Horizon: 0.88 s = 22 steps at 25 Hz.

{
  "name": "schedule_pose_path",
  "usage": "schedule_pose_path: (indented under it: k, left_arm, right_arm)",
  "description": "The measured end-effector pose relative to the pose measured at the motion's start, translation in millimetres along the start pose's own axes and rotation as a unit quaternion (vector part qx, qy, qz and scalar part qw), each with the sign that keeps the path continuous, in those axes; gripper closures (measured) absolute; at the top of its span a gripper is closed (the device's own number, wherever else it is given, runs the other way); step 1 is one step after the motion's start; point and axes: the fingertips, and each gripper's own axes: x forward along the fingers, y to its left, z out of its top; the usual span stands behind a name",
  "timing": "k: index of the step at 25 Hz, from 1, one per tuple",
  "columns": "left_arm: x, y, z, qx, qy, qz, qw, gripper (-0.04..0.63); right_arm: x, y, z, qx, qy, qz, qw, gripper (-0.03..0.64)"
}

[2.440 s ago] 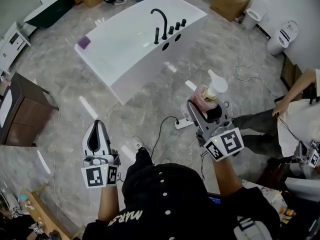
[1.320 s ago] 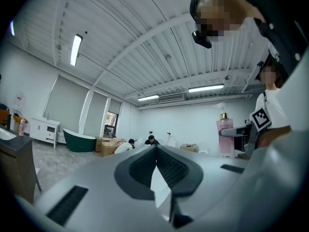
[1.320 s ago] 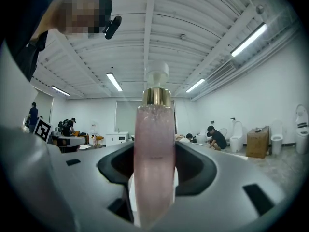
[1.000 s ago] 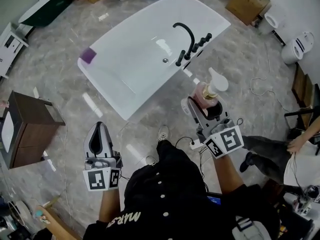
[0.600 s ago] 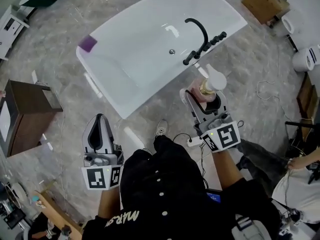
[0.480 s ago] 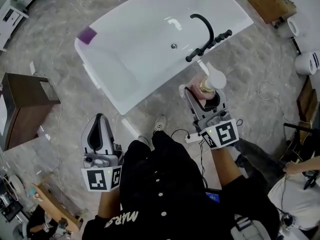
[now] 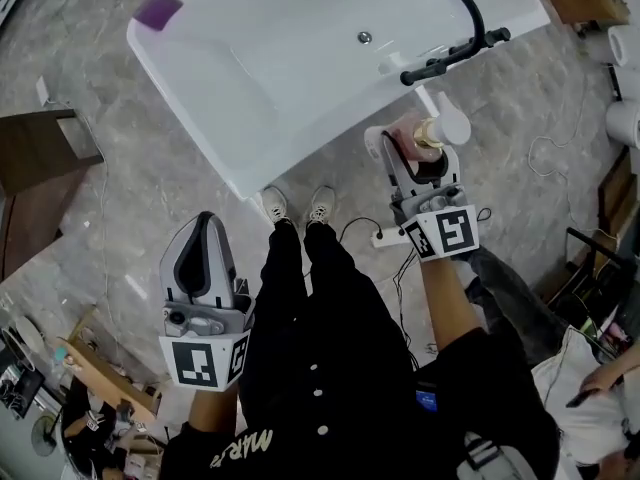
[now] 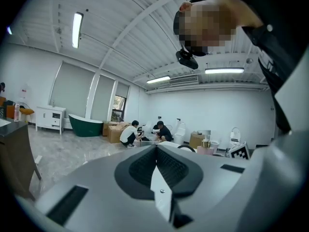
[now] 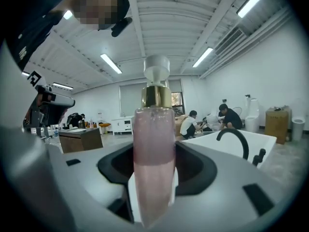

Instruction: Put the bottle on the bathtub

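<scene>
A pink pump bottle (image 7: 418,140) with a gold collar and white pump head stands upright in my right gripper (image 7: 404,151), which is shut on it (image 9: 153,158). It hangs just off the near rim of the white bathtub (image 7: 250,68), close to the black faucet (image 7: 462,28). In the right gripper view the tub (image 9: 227,144) and its faucet (image 9: 236,138) lie ahead to the right. My left gripper (image 7: 203,258) is shut and holds nothing, down by my left leg over the floor; its jaws meet in the left gripper view (image 8: 157,166).
A purple block (image 7: 158,10) sits on the tub's far left corner. A dark wooden cabinet (image 7: 35,158) stands left. A power strip and cables (image 7: 385,236) lie on the marble floor by my feet. Toilets (image 7: 622,118) and other people are at the right.
I have walked up to the tub; it now fills the top of the head view and the bottle is beside the faucet rim. The left gripper stays low and shut.
</scene>
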Motion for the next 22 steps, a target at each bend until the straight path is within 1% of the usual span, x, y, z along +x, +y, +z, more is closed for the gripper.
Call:
schedule_pose_path:
  k: [4,7,11,14,18,22]
  left_arm:
    - [8.4,14.4,-29.0,-0.014,0.021,0.000,0.9997,0.586]
    - [13.0,20.8,-53.8,-0.022,0.038,-0.004,0.9990,0.586]
    - [23.8,24.8,-86.9,-0.031,0.048,-0.011,0.9983,0.586]
    - [31.2,26.8,-111.0,-0.042,0.056,-0.008,0.9975,0.586]
    - [37.4,30.0,-133.9,-0.053,0.064,-0.008,0.9965,0.586]
    - [44.6,29.8,-155.2,-0.060,0.075,-0.014,0.9953,0.586]
  right_arm:
    - [26.8,-1.9,-45.8,0.000,0.025,-0.005,1.000,0.393]
    - [42.7,-4.9,-75.1,0.000,0.035,-0.009,0.999,0.393]
    - [60.4,-10.0,-114.9,-0.005,0.044,-0.016,0.999,0.393]
    - [70.9,-12.5,-141.8,-0.007,0.053,-0.019,0.998,0.394]
    - [83.9,-14.8,-165.3,-0.011,0.055,-0.021,0.998,0.393]
    - [92.6,-18.3,-177.7,-0.012,0.053,-0.024,0.998,0.393]
